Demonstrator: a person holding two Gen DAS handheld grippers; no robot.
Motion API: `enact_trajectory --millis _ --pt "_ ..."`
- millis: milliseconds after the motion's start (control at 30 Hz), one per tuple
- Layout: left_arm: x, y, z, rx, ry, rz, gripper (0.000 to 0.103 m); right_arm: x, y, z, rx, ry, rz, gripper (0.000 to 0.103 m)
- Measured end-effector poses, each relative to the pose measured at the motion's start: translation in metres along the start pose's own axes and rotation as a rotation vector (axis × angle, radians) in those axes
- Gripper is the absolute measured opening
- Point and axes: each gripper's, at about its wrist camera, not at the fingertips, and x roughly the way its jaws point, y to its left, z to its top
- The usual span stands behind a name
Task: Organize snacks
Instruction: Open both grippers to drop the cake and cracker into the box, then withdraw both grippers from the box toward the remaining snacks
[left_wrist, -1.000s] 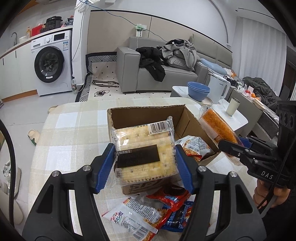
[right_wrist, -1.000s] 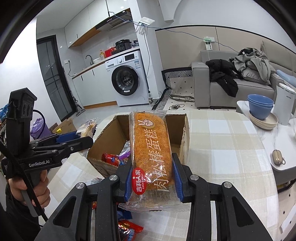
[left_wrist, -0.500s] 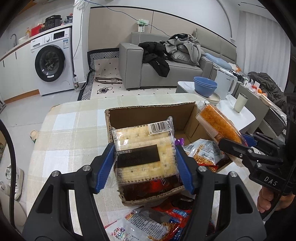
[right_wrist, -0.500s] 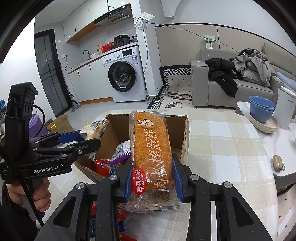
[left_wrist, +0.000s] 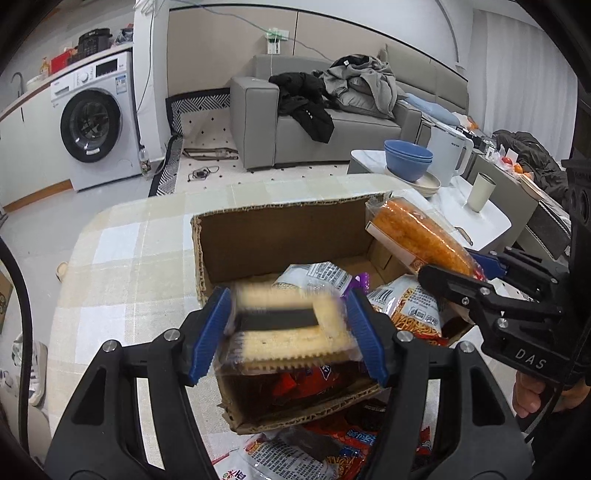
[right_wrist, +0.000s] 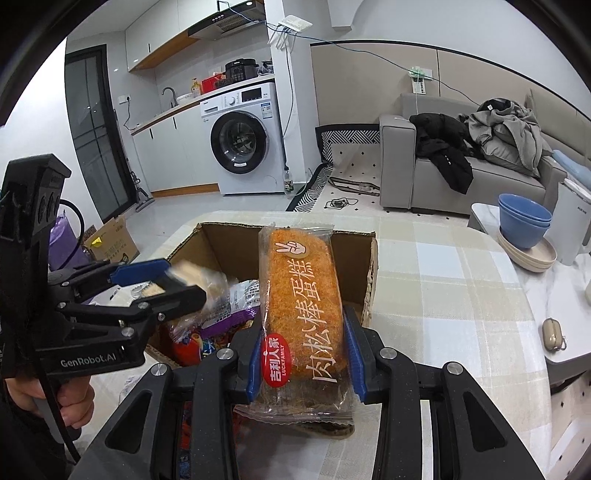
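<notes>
My left gripper (left_wrist: 289, 301) is shut on a clear pack of crackers (left_wrist: 291, 328), which looks blurred and lies tilted over the near part of the open cardboard box (left_wrist: 258, 236). The right gripper (right_wrist: 303, 328) is shut on a long orange pork-floss cake bar (right_wrist: 303, 291), held upright above the box's (right_wrist: 229, 247) near right corner. In the left wrist view the cake bar (left_wrist: 417, 236) and the right gripper (left_wrist: 476, 266) hang at the box's right wall. The box holds several snack bags, among them a noodle-snack bag (left_wrist: 410, 306).
Loose red and white snack packets (left_wrist: 295, 454) lie on the checked tablecloth (right_wrist: 443, 277) in front of the box. A side table to the right carries blue bowls (left_wrist: 408, 158), a white kettle (left_wrist: 448, 155) and a cup (left_wrist: 480, 192). A small case (right_wrist: 554, 334) lies there too.
Both grippers have moved forward and slightly down, coming over the box. The cracker pack has tipped from upright to flatter between the left fingers. The cake bar stays gripped.
</notes>
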Motion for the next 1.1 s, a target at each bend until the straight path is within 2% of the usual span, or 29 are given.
enact_trajectory --millis 133,300,467,500,567,633,900,1100 --pt "0.002 0.000 -0.003 0.011 0.002 -0.004 0.062 0.001 0.001 -0.001 -0.006 -0.001 -0.003 0.039" --pt "0.000 0.000 -0.006 0.014 0.027 -0.023 0.065 -0.004 0.001 -0.004 -0.011 -0.005 0.010 0.049" --pt "-0.016 -0.006 -0.010 0.014 0.022 -0.056 0.082 -0.015 -0.001 -0.010 -0.027 -0.008 -0.022 0.059" --pt "-0.019 -0.009 -0.010 0.016 0.017 -0.052 0.085 -0.017 -0.004 -0.011 -0.020 -0.006 -0.019 0.066" --pt "-0.026 -0.011 -0.012 0.023 0.005 -0.016 0.101 -0.019 -0.006 -0.012 -0.012 -0.017 -0.011 0.069" --pt "-0.032 -0.009 -0.015 0.019 -0.006 -0.002 0.102 -0.016 -0.007 -0.010 -0.025 -0.010 -0.023 0.069" --pt "-0.051 0.013 -0.024 -0.031 0.000 0.001 0.102 -0.016 -0.001 -0.010 -0.026 -0.003 0.028 0.066" --pt "-0.057 0.019 -0.034 -0.037 0.005 0.009 0.102 -0.027 -0.001 -0.017 -0.025 -0.009 0.002 0.066"
